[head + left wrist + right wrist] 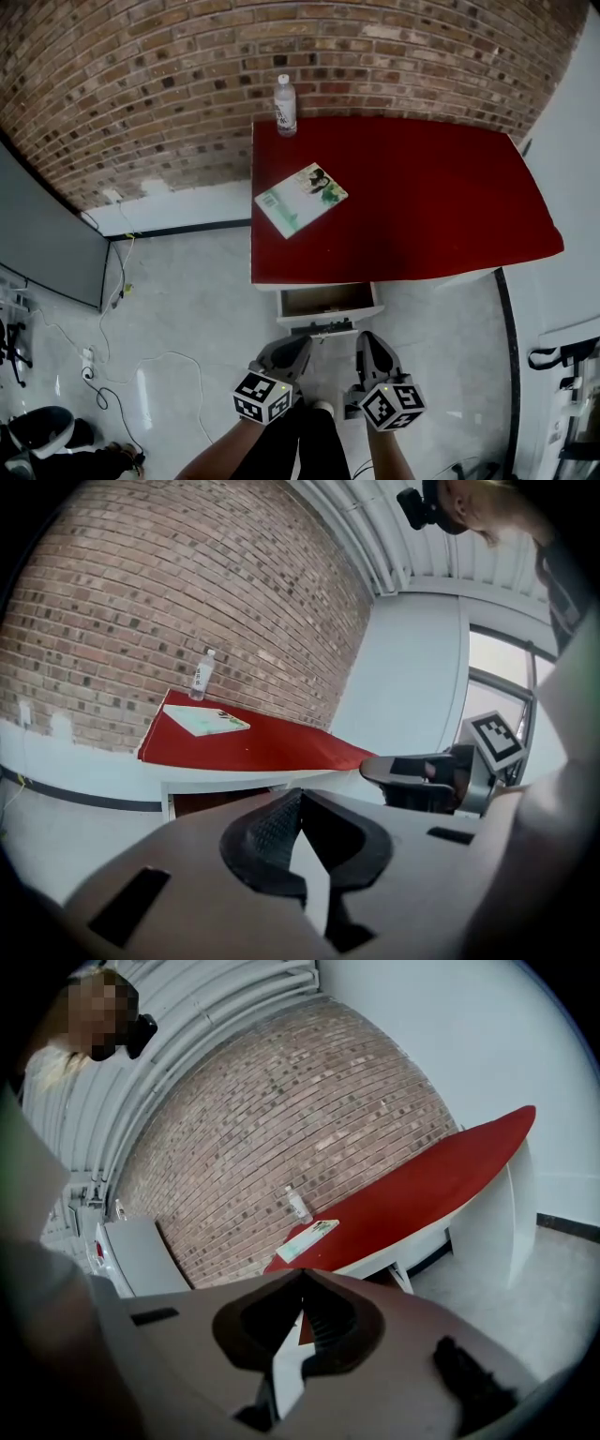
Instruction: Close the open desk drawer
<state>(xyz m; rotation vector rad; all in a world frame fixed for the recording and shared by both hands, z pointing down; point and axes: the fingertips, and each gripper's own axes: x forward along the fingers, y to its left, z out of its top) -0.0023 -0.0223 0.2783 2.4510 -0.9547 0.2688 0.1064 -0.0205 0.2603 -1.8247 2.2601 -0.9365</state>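
Observation:
A white desk with a red top (422, 197) stands against the brick wall. Its drawer (328, 302) is pulled out at the front left, with the white drawer front and dark handle (323, 327) facing me. Both grippers hang side by side just in front of that drawer front, apart from it. My left gripper (302, 343) is shut and empty, its tips meeting in the left gripper view (300, 792). My right gripper (367, 339) is also shut with nothing in it (303, 1272). The drawer's dark opening (214, 802) shows under the desk edge.
A clear water bottle (285, 104) and a green-and-white book (301, 199) lie on the desk top. White cables (141, 366) trail over the tiled floor at the left, near a grey panel (47, 244). A white wall (572, 141) borders the desk's right side.

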